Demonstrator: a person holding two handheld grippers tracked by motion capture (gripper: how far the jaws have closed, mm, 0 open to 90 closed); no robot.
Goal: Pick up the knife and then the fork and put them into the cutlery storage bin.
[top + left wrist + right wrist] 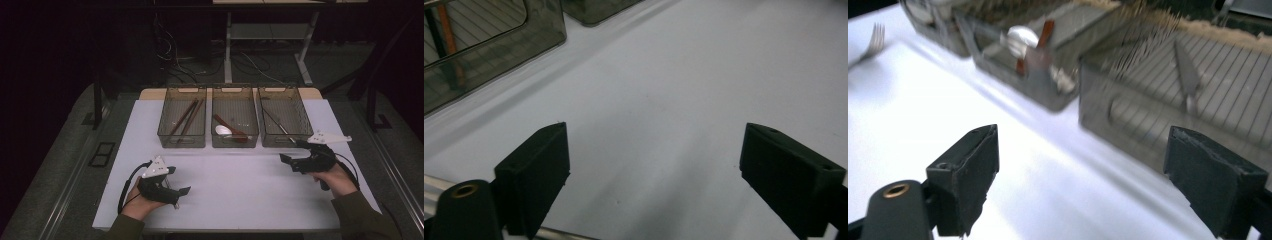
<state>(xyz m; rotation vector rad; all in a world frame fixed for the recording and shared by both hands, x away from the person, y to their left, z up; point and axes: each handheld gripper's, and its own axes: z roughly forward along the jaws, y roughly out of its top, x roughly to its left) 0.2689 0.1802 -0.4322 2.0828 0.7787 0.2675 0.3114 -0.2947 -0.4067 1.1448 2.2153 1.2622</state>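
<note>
fork lying on white bench, near left tongs | both tongs held open, nothing gripped; right tongs beside right bin | risk: thin fork may be skidded away if pinched off-centre

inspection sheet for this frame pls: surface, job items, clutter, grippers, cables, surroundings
Surface: white table top, bare in front of the bins.
Job's things: three smoky bins in a row; left bin holds chopsticks, middle bin a white spoon and a reddish-brown spoon, right bin metal cutlery.
Clutter: nothing seen.
Grippers: left gripper open, empty; right gripper open, empty, near the right bin.
Cables: gripper cable loops by the left hand; floor cables behind the table.
Surroundings: dark room, desk frame behind.
</note>
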